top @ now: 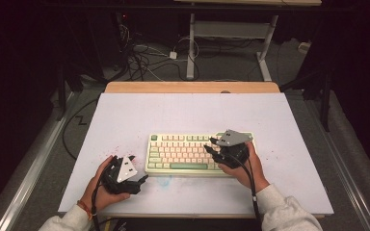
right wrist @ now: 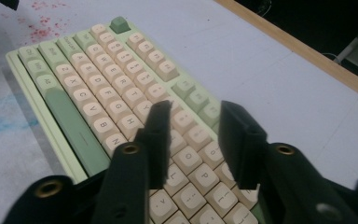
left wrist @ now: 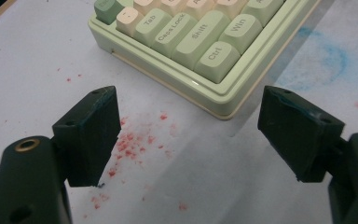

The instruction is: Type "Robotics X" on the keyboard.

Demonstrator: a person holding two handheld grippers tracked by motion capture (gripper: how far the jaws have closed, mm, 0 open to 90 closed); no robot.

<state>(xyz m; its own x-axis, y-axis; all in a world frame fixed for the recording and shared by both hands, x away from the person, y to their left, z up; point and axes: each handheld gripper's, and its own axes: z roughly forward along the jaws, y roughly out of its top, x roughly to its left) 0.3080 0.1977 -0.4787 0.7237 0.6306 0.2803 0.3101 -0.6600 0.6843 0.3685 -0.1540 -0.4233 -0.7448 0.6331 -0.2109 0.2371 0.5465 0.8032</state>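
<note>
High view shows a white table (top: 125, 120) with a mint-green and cream mechanical keyboard (top: 183, 154) lying flat near its front middle, red and blue smudges on the surface around it. At the keyboard's right end the right gripper (top: 212, 146) hovers just above the keys, and in the right gripper view its jaws stand partly spread with nothing between them, over the cream letter keys (right wrist: 121, 109). The left gripper (top: 139, 180) rests on the table just off the keyboard's near-left corner; in the left gripper view its jaws gape wide and empty, facing the Ctrl key (left wrist: 216, 58). The work in hand looks like pressing or picking at keys with the right gripper. The next move probably calls for lowering one jaw tip squarely onto a single key without catching its neighbours.
</note>
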